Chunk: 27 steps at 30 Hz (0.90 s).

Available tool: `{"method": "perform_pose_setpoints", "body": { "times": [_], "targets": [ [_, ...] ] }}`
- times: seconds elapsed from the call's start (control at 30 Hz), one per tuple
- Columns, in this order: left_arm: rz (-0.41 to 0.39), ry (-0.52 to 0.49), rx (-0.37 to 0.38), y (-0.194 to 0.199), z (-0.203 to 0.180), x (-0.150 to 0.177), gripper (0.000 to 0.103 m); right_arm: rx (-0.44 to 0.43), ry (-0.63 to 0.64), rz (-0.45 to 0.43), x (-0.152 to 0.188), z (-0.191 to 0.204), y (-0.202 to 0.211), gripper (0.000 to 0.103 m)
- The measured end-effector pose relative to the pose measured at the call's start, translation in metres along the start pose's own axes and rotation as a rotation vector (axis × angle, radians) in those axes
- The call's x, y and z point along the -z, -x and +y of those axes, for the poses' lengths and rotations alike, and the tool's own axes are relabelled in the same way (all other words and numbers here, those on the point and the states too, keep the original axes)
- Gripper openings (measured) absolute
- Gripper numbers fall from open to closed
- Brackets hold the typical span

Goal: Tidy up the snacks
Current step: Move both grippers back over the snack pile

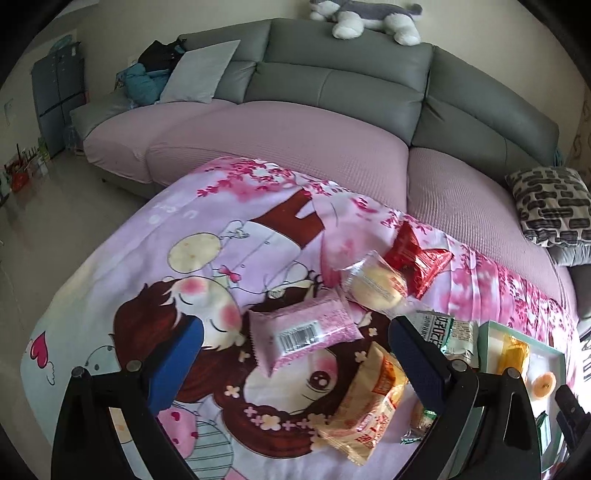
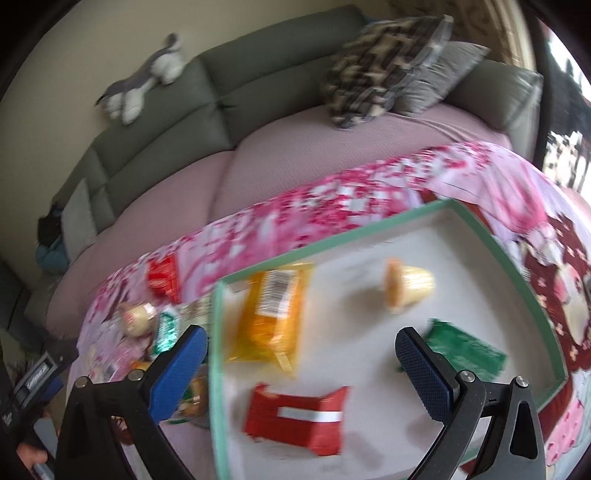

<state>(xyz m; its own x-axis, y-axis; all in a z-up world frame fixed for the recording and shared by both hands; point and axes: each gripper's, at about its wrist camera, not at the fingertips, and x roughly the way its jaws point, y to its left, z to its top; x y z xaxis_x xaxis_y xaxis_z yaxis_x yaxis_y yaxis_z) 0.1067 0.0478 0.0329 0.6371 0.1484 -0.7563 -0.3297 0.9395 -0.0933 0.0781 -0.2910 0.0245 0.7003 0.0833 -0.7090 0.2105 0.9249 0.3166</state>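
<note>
In the left wrist view my left gripper (image 1: pixel 295 354) is open and empty above a pink snack packet (image 1: pixel 303 332). Beside it lie a tan bread packet (image 1: pixel 369 398), a clear-wrapped round cake (image 1: pixel 376 284), a red packet (image 1: pixel 417 258) and a green-white packet (image 1: pixel 447 332). In the right wrist view, which is blurred, my right gripper (image 2: pixel 299 369) is open and empty over a green-rimmed white tray (image 2: pixel 218 369). The tray holds a yellow packet (image 2: pixel 273 314), a red packet (image 2: pixel 299 417), a green packet (image 2: pixel 465 350) and a small yellow cup (image 2: pixel 410 286).
The snacks lie on a pink cartoon-print cloth (image 1: pixel 166 266) over a low table. A grey sofa with pink seat covers (image 1: pixel 295 140) stands behind, with a patterned cushion (image 1: pixel 554 203) and a plush dog (image 1: pixel 369 18). The tray also shows at the right of the left view (image 1: pixel 484 343).
</note>
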Motion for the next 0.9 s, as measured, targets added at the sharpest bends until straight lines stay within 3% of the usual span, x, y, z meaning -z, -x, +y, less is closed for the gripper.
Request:
{"method": "perform_pose_setpoints", "body": {
  "times": [0.27,0.6,0.9],
  "targets": [
    [0.023,0.010,0.039,-0.001,0.010,-0.002,0.100,-0.110,0.156,0.065,0.022,0.065,-0.013,0.103],
    [0.110,-0.020,0.082,-0.014,0.006,0.002,0.100,-0.112,0.273,0.142,0.047,0.111,-0.034,0.103],
    [0.247,-0.055,0.180,-0.041,-0.015,0.015,0.100,-0.110,0.309,0.212,0.062,0.123,-0.055,0.082]
  ]
}}
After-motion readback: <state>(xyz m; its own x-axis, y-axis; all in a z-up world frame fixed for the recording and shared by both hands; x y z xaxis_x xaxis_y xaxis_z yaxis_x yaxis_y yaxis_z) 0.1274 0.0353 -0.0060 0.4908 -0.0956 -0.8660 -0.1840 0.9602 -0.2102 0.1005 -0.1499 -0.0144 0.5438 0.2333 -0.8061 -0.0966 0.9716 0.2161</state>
